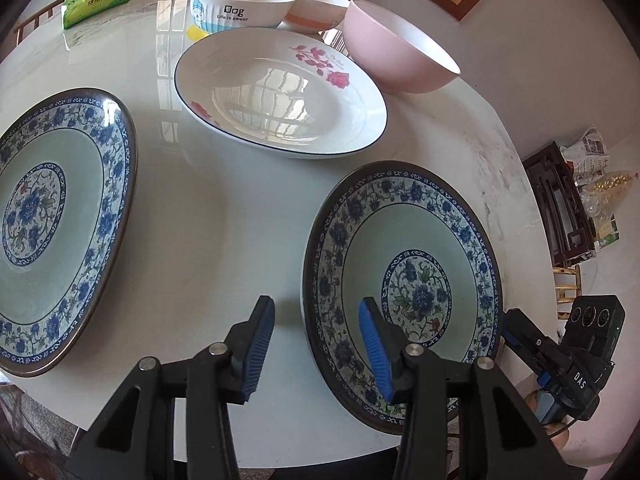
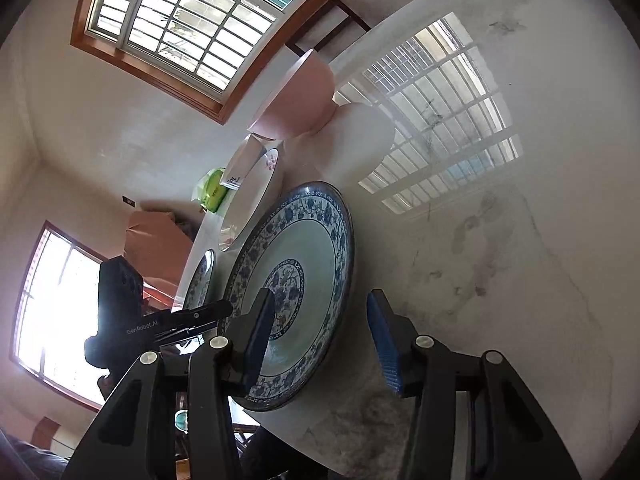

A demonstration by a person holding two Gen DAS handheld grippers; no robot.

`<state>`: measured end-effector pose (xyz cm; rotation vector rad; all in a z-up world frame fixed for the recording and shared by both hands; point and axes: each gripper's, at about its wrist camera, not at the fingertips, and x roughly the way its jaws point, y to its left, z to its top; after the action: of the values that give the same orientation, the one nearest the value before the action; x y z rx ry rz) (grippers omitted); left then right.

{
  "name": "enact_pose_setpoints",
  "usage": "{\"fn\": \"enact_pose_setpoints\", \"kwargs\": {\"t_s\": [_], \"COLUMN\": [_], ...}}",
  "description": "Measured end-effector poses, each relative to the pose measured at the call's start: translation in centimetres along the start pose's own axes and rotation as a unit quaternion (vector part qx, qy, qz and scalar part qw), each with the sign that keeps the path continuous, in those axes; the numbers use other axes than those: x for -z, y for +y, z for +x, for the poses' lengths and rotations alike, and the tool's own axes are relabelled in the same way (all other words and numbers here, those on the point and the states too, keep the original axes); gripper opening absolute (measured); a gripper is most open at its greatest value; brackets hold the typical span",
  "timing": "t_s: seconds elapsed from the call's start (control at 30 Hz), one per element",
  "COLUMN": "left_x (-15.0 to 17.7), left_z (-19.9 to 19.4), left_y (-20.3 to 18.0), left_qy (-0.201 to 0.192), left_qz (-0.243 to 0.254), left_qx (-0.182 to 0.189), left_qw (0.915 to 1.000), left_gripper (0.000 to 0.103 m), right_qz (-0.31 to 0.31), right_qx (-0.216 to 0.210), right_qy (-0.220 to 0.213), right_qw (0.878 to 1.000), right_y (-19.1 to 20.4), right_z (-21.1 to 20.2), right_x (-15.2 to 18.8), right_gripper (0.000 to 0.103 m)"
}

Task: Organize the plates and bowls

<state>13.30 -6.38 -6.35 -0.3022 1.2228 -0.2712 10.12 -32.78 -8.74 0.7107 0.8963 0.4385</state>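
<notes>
Glossy round porcelain plate (image 1: 404,280), ribbed-pad left hand-held gripper (image 1: 316,344) astride rim.

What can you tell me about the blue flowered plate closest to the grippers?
The near blue plate is round and looks like glazed ceramic, with a pale green well, a blue floral medallion at its centre, a blue-and-white flowered band and a dark rim. It lies flat and empty near the edge of the white table. The left gripper straddles its left rim, jaws open, and the right gripper straddles the opposite rim; neither clamps it.
</notes>
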Motion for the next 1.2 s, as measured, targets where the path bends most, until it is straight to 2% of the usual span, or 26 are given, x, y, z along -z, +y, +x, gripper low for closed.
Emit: {"fn": "enact_pose_setpoints", "kwargs": {"t_s": [0.07,0.17,0.2,0.37,0.8,1.2], "left_x": [0.0,0.2,0.3,1.2,3.7,5.5], "left_z": [0.3,0.1,0.0,-0.9,-4.3,-9.9], "left_y": [-0.5,-0.9,-1.1,-2.0,0.0,5.8], "left_qy": [0.002,-0.009,-0.014,-0.04,-0.069,-0.121], "left_qz": [0.004,0.008,0.01,0.03,0.011,-0.039], "left_qx": [-0.007,-0.029,-0.034,-0.059,-0.058,-0.097], "left_qw": [1.0,0.9995,0.9993,0.997,0.9958,0.9872], "left_gripper": [0.021,0.022,0.022,0.022,0.023,0.022], "right_qz": [-0.008,-0.015,-0.023,-0.042,-0.049,-0.091], "right_qx": [0.004,0.025,0.039,0.054,0.045,0.012], "right_qy": [0.006,0.028,0.023,0.019,0.016,0.053], "right_qw": [1.0,0.999,0.999,0.998,0.998,0.994], "right_y": [0.5,0.9,1.0,1.5,4.0,9.0], "right_z": [0.4,1.5,1.6,1.4,0.5,4.0], "right_x": [0.0,0.3,0.5,1.2,3.1,4.6], "right_gripper": [0.045,0.02,0.014,0.014,0.015,0.016]}}
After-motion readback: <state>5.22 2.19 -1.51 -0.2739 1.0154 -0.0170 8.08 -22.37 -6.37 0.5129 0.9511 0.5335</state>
